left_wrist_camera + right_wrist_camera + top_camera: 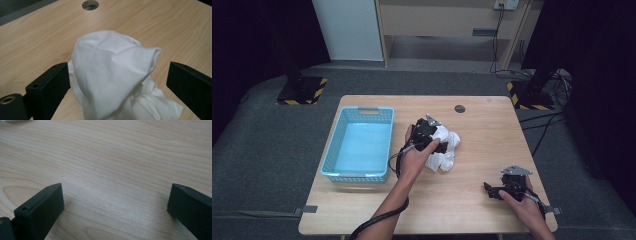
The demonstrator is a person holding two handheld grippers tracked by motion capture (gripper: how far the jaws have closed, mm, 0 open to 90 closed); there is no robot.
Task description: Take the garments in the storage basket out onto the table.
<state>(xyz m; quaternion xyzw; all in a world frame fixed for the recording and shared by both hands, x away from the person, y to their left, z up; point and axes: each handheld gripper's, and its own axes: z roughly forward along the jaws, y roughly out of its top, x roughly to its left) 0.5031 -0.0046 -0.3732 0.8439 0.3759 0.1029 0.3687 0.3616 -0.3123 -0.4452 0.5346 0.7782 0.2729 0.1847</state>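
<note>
**Your left claw stands wide open around the white cloth**

Your left claw (117, 82) is wide open. The white cloth (112, 75) sits bunched up between its two jaws. The left jaw is right up against the cloth's edge, and there is a gap between the cloth and the right jaw. The claw does not squeeze the cloth. The cloth lies in a heap near the middle of the tabletop (482, 135), just right of the blue basket (360, 142).

Your right claw (115, 202) is open wide too. It holds nothing, and bare wood shows between its jaws. It sits low near the front right corner of the tabletop, well apart from the cloth.

A small round hole (460, 108) is in the tabletop behind the cloth. Nothing stands between the cloth and the basket.

Count them: two claws, one cloth, one basket, one hole.
</note>
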